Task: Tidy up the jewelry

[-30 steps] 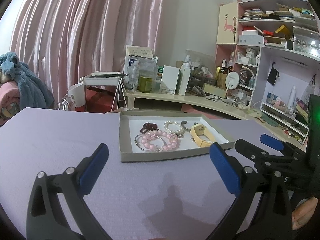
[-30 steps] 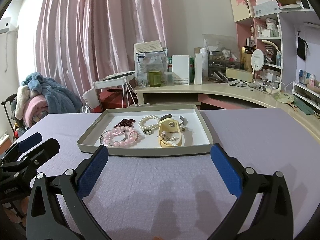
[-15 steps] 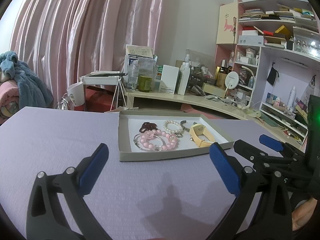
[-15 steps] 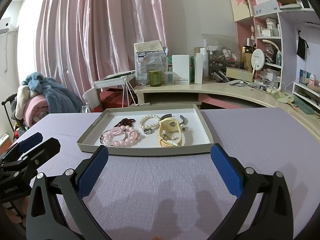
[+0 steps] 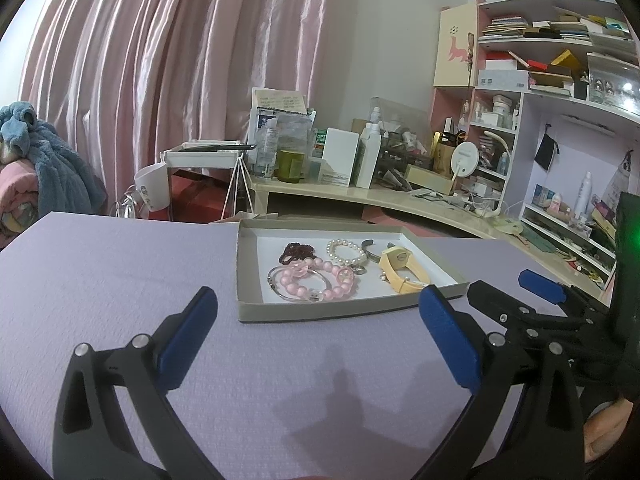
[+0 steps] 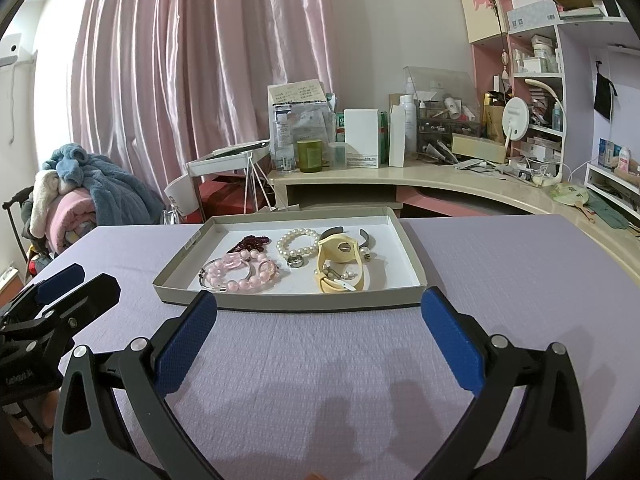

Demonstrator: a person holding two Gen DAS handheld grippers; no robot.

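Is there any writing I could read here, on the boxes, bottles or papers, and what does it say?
"OPT" over "FREE": green box on the desk, partly hidden.
Printed sheet behind the bottles: lines of text, too small to read.
Label on the tray's rim: too small to read.
White carton: small print at its base, blurred.
Left gripper's side marking: unreadable.

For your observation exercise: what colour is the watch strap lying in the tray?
Pale yellow. The watch strap shows best in the right wrist view.
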